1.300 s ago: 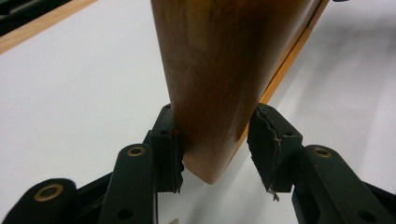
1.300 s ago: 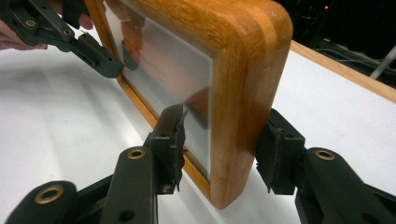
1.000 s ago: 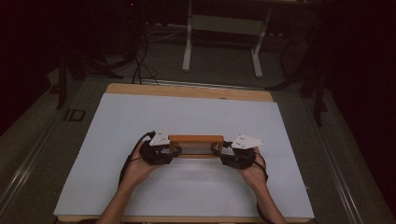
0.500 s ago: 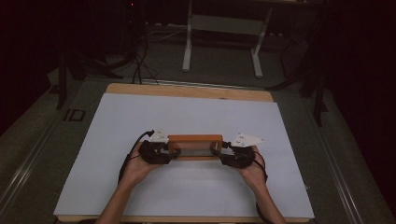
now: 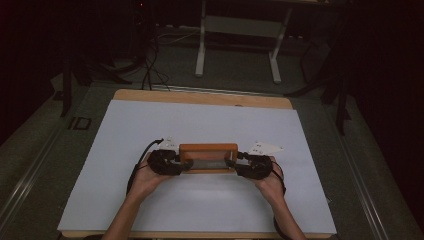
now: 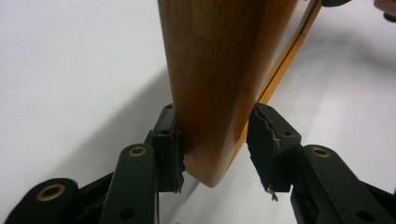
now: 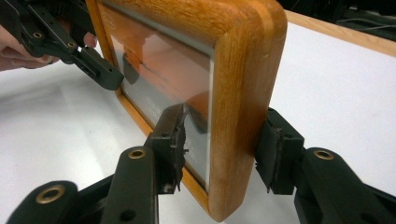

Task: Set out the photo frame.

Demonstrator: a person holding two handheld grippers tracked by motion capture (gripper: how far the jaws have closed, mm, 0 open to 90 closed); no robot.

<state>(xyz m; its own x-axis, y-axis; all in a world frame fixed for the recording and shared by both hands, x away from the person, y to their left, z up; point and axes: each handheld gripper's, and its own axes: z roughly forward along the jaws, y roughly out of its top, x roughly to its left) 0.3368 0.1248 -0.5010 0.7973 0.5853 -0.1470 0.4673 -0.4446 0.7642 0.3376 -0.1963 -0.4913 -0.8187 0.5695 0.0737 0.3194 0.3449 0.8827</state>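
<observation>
1. Rounded-corner orange-brown wooden picture frame (image 5: 208,157) with a glossy glazed front: stands on its long edge on the sheet, held between the two grippers, one at each short end. The wood shows fine grain and softly rounded edges; the pane reflects orange and dark shapes in the right gripper view (image 7: 163,84).

2. Left gripper (image 6: 215,149), black two-jaw tool with brass-coloured pivot pins and worn, frayed rubber pads: the frame's end (image 6: 219,84) sits between its jaws. One pad touches the wood; a small gap shows beside the other pad, so the jaws are partly apart and not fully clamped. In the high view (image 5: 166,162) it sits at the frame's left end.

3. Right gripper (image 7: 224,149), same make: jaws closed onto the frame's other end, one pad on the glazed front, the other against the wooden back. In the high view (image 5: 252,166) it sits at the frame's right end.

4. Matte white sheet (image 5: 200,125): smooth, lies beneath both grippers.

5. Light wooden table (image 5: 200,97): its edge shows beyond the sheet, past both grippers.

6. Person's hands: left hand (image 5: 147,177), right hand (image 5: 270,182), each behind its gripper.
</observation>
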